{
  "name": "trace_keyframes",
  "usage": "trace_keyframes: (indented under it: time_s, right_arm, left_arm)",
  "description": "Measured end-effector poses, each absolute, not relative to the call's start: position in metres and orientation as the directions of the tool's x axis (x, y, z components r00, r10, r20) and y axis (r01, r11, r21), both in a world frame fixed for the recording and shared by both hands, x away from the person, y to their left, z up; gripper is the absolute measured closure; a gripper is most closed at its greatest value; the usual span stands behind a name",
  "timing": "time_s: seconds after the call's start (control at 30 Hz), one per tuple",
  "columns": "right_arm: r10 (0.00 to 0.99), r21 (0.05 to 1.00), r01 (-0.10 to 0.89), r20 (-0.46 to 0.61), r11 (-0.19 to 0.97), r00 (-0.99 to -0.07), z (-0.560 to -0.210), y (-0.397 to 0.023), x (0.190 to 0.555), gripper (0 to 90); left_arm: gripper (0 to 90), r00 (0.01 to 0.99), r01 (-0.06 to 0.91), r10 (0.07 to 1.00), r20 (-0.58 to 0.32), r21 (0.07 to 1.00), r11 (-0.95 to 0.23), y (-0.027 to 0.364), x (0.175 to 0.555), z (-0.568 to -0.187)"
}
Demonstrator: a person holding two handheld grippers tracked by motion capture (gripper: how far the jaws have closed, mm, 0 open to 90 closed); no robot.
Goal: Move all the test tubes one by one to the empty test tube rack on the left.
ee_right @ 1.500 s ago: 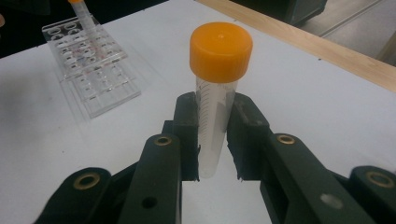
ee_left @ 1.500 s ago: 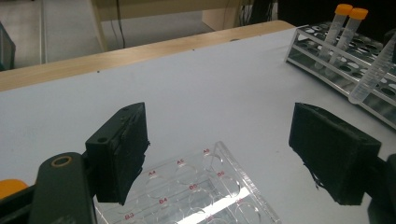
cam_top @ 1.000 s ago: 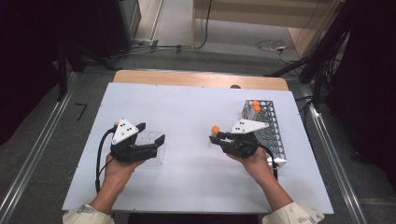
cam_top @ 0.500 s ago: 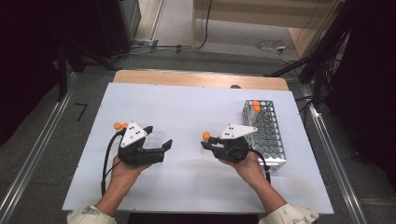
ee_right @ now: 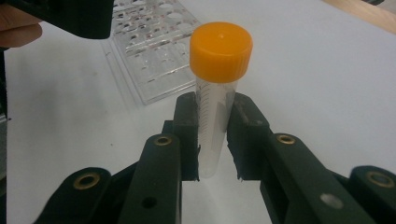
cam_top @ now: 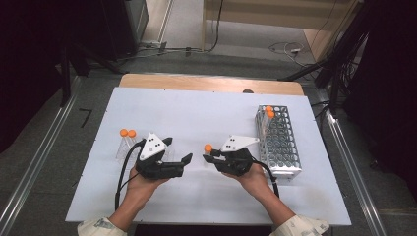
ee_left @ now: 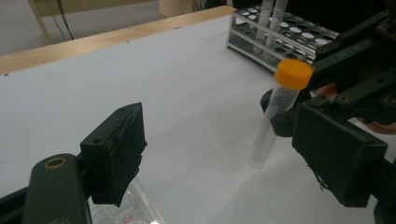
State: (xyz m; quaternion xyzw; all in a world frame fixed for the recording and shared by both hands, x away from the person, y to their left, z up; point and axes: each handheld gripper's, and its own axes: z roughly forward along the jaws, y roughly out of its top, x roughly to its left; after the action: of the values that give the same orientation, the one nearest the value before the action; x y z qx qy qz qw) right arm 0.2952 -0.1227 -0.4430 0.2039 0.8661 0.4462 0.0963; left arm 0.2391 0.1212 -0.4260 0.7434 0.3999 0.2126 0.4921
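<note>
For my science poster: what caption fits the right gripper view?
The right tool clamps a clear plastic tube with an orange screw cap above the white table.

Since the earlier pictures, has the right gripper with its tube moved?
Yes. In the high view the right gripper, shut on the orange-capped tube, has moved left, away from the metal rack and toward the left gripper.

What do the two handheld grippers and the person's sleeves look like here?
Both the left gripper and right gripper are black linkage frames with flat dark pads and brass-coloured pivot pins. Each carries a light grey three-cornered plate with dark dots and trails a black cable. Sleeves are pale, lightly patterned.
</note>
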Motion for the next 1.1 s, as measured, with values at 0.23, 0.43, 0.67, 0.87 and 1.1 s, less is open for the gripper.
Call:
trace_keyframes:
  time_s: [0.23, 0.43, 0.67, 0.87, 1.1]
  right_arm:
    - [0.408, 0.806, 0.254, 0.016, 0.536, -0.913, -0.447, -0.113, 0.290, 71.9]
    - [0.388, 0.806, 0.247, 0.023, 0.538, -0.921, -0.448, -0.107, 0.287, 71.9]
    - [0.366, 0.803, 0.242, 0.032, 0.544, -0.930, -0.449, -0.101, 0.282, 71.8]
    - [0.369, 0.803, 0.247, 0.036, 0.542, -0.929, -0.449, -0.101, 0.283, 71.8]
    - [0.364, 0.799, 0.243, 0.032, 0.550, -0.931, -0.450, -0.099, 0.281, 71.7]
  left_arm:
    - [15.9, 0.618, 0.386, 0.782, -0.082, 0.898, -0.211, 0.110, 0.237, -0.428]
    - [17.3, 0.635, 0.380, 0.769, -0.081, 0.898, -0.219, 0.103, 0.236, -0.428]
    - [32.0, 0.654, 0.358, 0.753, -0.074, 0.907, -0.221, 0.100, 0.234, -0.429]
    - [46.2, 0.679, 0.354, 0.730, -0.079, 0.906, -0.231, 0.098, 0.234, -0.431]
    - [59.1, 0.688, 0.344, 0.722, -0.072, 0.909, -0.237, 0.098, 0.234, -0.431]
